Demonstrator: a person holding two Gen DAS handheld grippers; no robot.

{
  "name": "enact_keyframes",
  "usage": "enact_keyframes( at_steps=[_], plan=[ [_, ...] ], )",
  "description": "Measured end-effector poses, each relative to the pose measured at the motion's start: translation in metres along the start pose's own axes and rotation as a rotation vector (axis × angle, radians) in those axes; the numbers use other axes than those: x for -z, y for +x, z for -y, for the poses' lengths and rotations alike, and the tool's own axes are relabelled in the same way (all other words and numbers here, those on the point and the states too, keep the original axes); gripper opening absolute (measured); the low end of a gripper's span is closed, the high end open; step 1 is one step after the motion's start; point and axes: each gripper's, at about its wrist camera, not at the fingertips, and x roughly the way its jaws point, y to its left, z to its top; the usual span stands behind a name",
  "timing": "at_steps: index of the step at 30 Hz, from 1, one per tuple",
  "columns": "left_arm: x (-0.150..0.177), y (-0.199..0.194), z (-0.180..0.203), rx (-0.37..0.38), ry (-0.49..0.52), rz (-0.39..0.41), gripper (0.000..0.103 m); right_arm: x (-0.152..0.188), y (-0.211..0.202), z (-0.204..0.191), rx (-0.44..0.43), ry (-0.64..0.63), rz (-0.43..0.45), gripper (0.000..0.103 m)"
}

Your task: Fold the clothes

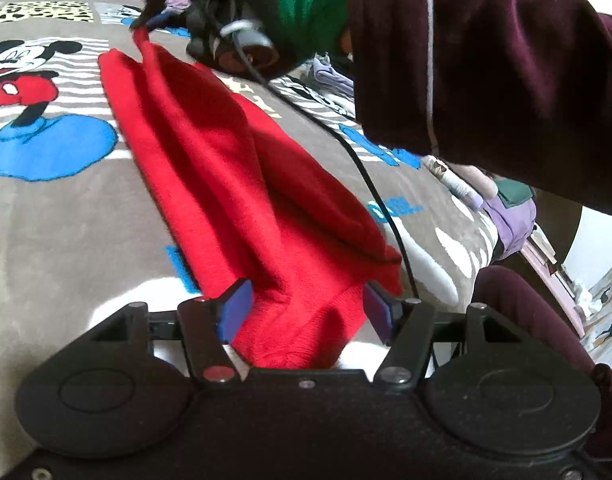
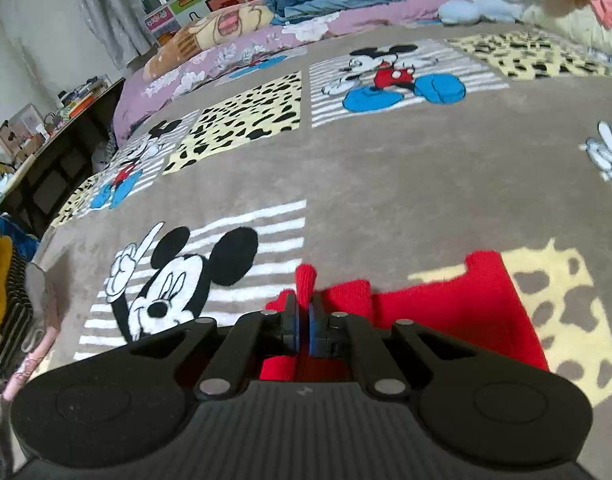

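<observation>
Red cloth (image 1: 226,168) is spread in a long strip on the blanket (image 1: 66,220), running from the lower middle of the left view to its upper left. Its far tip is pinched by the shut right gripper (image 2: 304,320) and pulled up, likely so a fold can be made. The near end sits between the wide-open left gripper (image 1: 306,308) pads, unpinched.

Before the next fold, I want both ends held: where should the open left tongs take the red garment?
Take the near hem of the red garment, which already lies between the open left tongs. Come in low from the near end; the right tongs already pinch the far end.
</observation>
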Motion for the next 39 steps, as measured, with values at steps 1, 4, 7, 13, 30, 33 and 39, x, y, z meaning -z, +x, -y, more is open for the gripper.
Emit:
enact_keyframes(
  at_steps=[1,4,7,13,30,33,39],
  plan=[
    [0.0,0.0,0.0,0.001,-0.004,0.0,0.062,-0.003,-0.003,0.001,-0.015,0.014,0.016,0.012],
    [0.0,-0.002,-0.002,-0.001,-0.01,0.002,0.062,-0.016,-0.015,0.001,-0.056,0.02,0.068,0.019],
    [-0.001,-0.003,-0.002,-0.005,-0.017,0.003,0.063,-0.024,-0.036,0.003,-0.078,-0.048,0.109,0.02],
    [0.0,-0.003,-0.002,-0.015,-0.015,0.001,0.063,0.005,-0.076,0.003,-0.124,-0.378,0.075,0.02],
    [-0.02,-0.015,0.02,-0.072,0.139,0.261,0.064,0.153,-0.212,0.049,-0.138,-0.697,0.067,0.025],
    [-0.017,-0.003,0.027,-0.132,0.182,0.216,0.063,0.159,-0.224,0.08,-0.157,-0.497,0.076,0.025],
    [-0.01,0.02,0.041,-0.252,0.268,0.125,0.071,0.201,-0.247,0.111,-0.119,-0.418,0.113,0.025]
  ],
)
